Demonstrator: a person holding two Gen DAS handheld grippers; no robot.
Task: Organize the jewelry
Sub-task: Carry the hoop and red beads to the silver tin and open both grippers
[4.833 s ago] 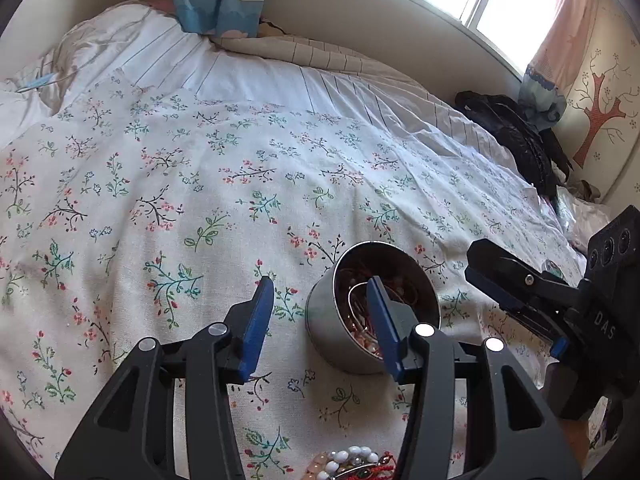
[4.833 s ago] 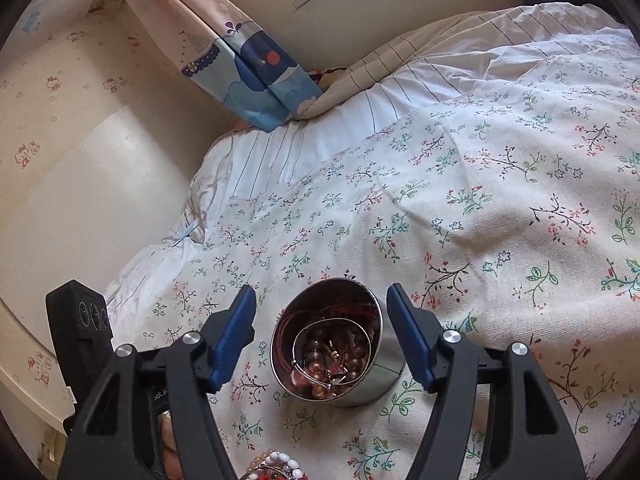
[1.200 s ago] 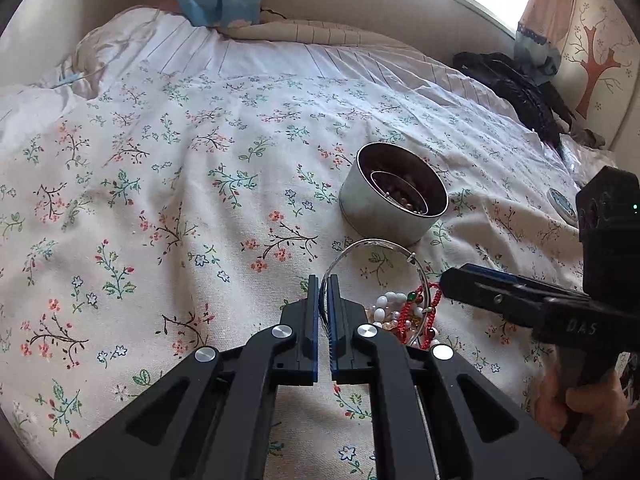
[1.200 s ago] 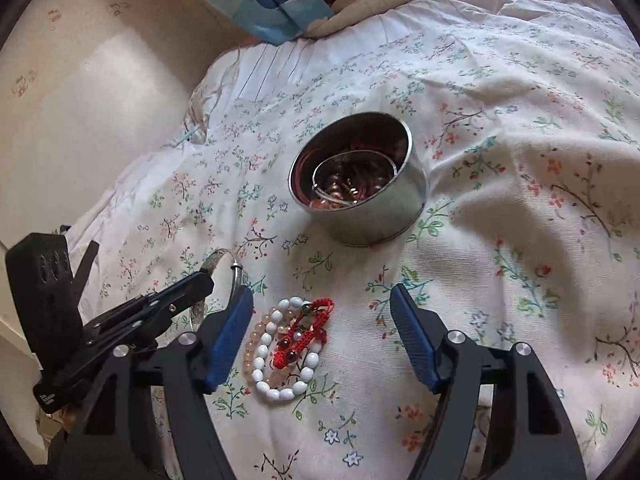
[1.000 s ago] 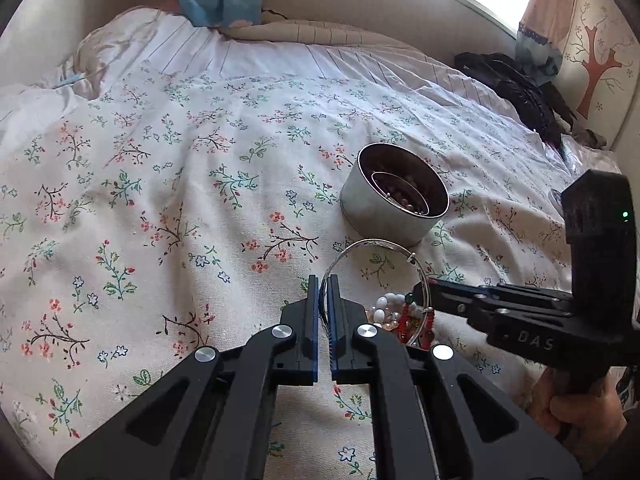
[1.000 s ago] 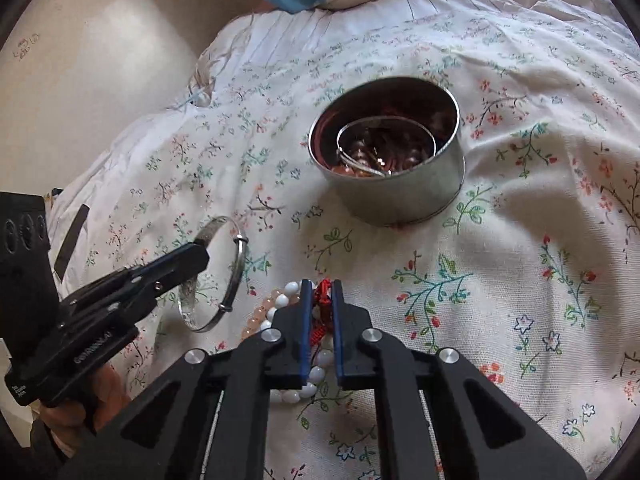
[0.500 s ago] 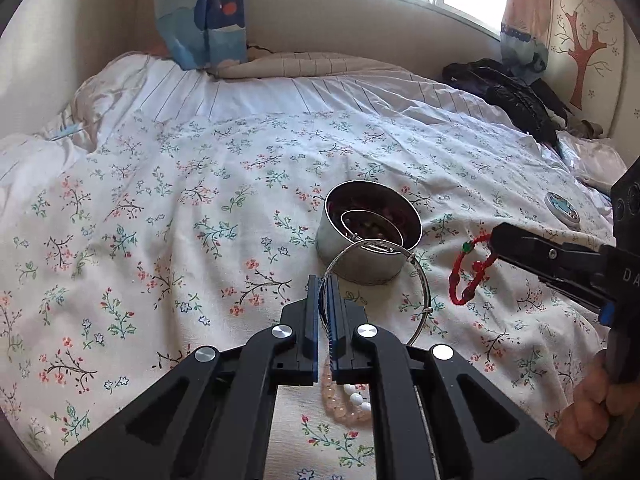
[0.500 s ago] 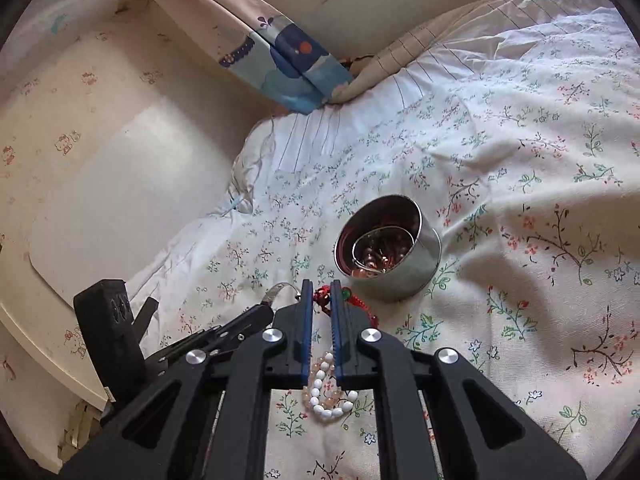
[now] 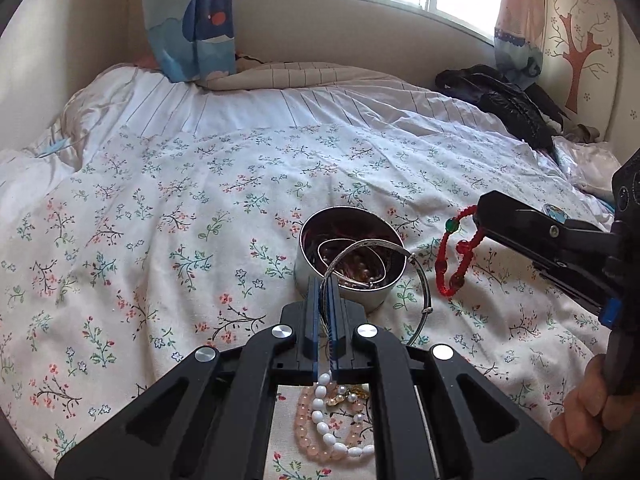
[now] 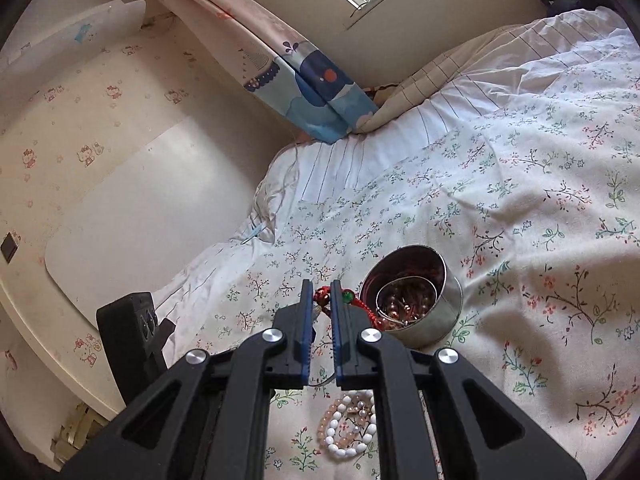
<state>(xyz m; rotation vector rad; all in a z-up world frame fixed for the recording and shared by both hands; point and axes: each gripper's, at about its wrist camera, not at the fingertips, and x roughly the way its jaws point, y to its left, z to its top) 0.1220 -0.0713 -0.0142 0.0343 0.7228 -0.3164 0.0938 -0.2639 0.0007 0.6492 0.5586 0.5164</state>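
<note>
Nearest of all, a loose heap of white and pale pink bead bracelets (image 9: 334, 426) lies on the floral bedspread (image 9: 132, 240), right under both tools and not yet picked up. Beads on stretchy cord: light, floppy, apt to slither, so a pinch across the bunched strands looks the surest hold.

Up a level, the left gripper (image 9: 325, 312) is clamped tight on the rim of a thin silver bangle (image 9: 394, 268). That hoop is stiff and smooth, probably slippery between flat pads, and it juts out sideways from the grip over the near edge of the tin. It looks light, but held at one point on the rim it could swivel.

To the right, the right gripper (image 10: 321, 298) has its fingers pressed together on a red cord bracelet (image 9: 454, 254) with a green bead and a few clear red ones. It dangles limp from the tip, clear of the bedspread, just beside the tin. Soft cord, almost weightless, it should simply drop when let go.

Just beyond sits the round metal tin (image 9: 348, 258), open-topped, already holding a tangle of brownish beads and another silver ring. Both pieces seem bound for it.

Farther back, striped bedding, a blue cartoon curtain (image 9: 188, 20) and a bright window.
</note>
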